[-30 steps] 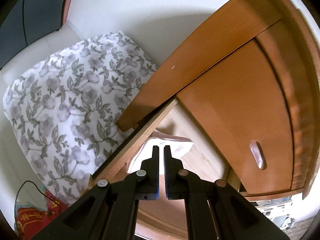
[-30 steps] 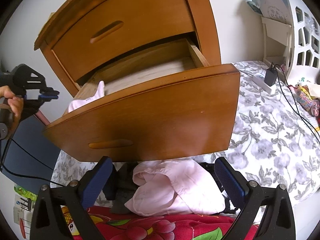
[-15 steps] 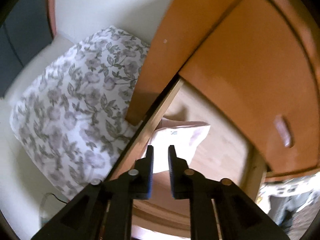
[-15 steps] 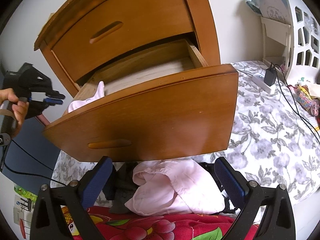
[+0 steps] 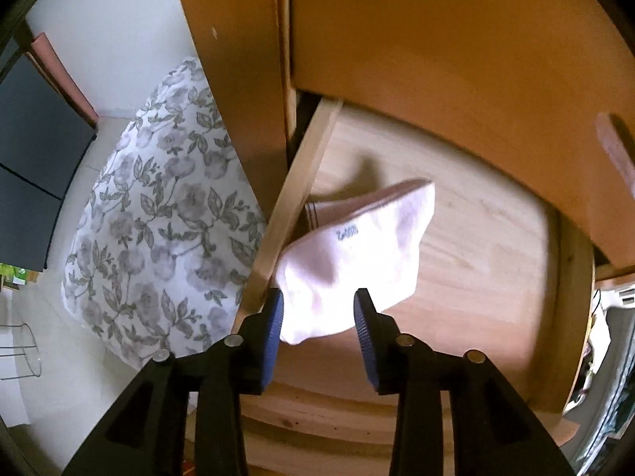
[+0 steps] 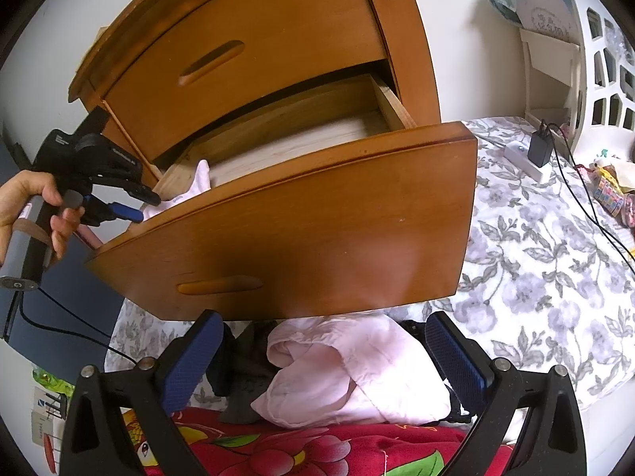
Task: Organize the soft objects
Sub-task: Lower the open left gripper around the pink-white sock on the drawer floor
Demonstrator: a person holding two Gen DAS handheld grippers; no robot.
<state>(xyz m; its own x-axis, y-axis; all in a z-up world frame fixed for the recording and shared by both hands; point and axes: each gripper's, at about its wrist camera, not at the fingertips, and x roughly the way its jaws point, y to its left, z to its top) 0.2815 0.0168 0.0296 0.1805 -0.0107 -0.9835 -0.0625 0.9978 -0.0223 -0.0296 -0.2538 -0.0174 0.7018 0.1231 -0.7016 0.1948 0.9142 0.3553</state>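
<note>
Opening since a second ago: left gripper (image 5: pixel 317 309) jaws now apart, white sock (image 5: pixel 353 254) freed into drawer (image 5: pixel 476 246). Right gripper (image 6: pixel 325 351) wide, empty, over pink garment (image 6: pixel 349 377), likely next.

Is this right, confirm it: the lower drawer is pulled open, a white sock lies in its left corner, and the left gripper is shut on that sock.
Not quite. The left gripper is open, its jaws spread apart with the white sock between them, as the left wrist view shows. The rest holds: the lower drawer is pulled open and the sock lies in its left corner.
</note>
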